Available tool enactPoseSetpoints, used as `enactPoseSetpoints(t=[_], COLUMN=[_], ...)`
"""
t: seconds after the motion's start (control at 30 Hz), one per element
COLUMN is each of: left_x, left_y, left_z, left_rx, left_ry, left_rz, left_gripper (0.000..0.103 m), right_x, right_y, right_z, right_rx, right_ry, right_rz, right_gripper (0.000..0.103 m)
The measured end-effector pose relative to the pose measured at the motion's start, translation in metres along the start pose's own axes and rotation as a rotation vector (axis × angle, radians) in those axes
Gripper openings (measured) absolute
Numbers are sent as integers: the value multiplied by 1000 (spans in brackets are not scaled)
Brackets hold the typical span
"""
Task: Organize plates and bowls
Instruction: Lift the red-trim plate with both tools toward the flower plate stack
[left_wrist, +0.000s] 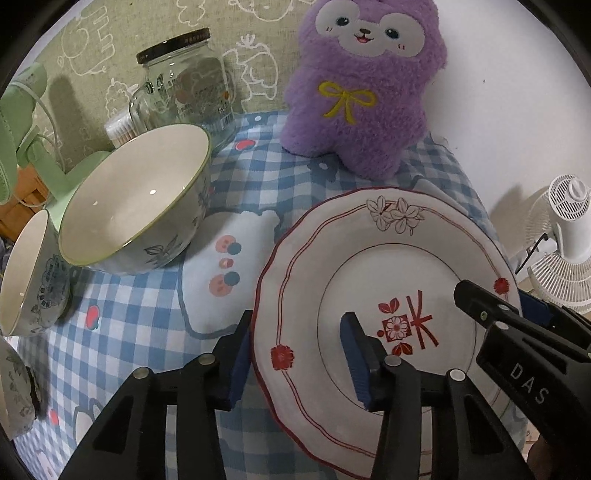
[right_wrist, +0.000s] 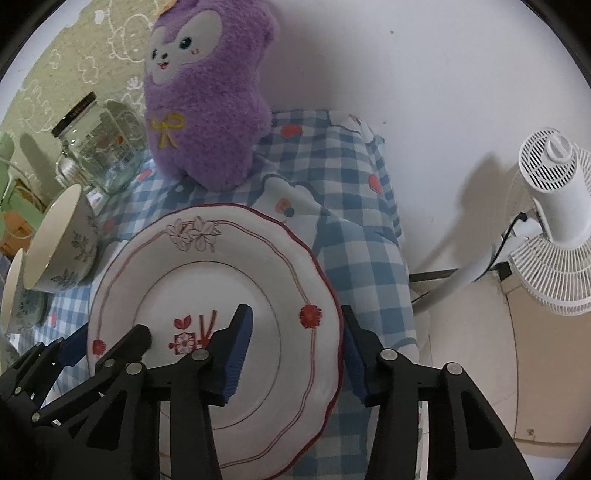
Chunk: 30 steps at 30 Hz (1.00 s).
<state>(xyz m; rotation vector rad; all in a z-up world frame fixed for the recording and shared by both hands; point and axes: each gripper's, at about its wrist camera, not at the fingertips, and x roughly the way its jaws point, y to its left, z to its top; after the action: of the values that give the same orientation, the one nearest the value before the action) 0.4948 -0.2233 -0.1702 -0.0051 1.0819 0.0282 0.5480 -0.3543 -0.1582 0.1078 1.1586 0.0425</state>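
Note:
A white plate (left_wrist: 306, 280) with red rim and flower marks lies on the checked tablecloth (left_wrist: 251, 184); it also shows in the right wrist view (right_wrist: 280, 258). My left gripper (left_wrist: 295, 354) is open and straddles the plate's left rim, one finger outside, one over the plate. My right gripper (right_wrist: 297, 350) is open and straddles the right rim the same way. A large white bowl (left_wrist: 136, 199) with leaf print stands left of the plate, a smaller patterned bowl (left_wrist: 29, 273) beside it, and another dish (left_wrist: 14, 395) at the left edge.
A purple plush toy (left_wrist: 362, 85) stands behind the plate. A glass jar (left_wrist: 188, 81) with a black lid stands at the back left, beside a green lamp (left_wrist: 22, 122). A white fan (right_wrist: 554, 229) stands on the floor past the table's right edge.

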Motion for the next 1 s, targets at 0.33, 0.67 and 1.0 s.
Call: enactPoseSetpoints(t=[0.33,0.67,1.0], left_x=[2,-9,-28], left_y=[1,9,18], left_z=[3,-6,-27], left_rx=[12,15,25], left_ry=[13,40,39], left_rz=[5,4,26], left_gripper=[40,35,35], right_x=[3,-10,-26], right_y=[-3,-1,11], right_z=[1,-13,-35], right_rx=[12,2,-36], right_ry=[11,34,63], right_rz=[-12,2,9], right_gripper=[38,35,34])
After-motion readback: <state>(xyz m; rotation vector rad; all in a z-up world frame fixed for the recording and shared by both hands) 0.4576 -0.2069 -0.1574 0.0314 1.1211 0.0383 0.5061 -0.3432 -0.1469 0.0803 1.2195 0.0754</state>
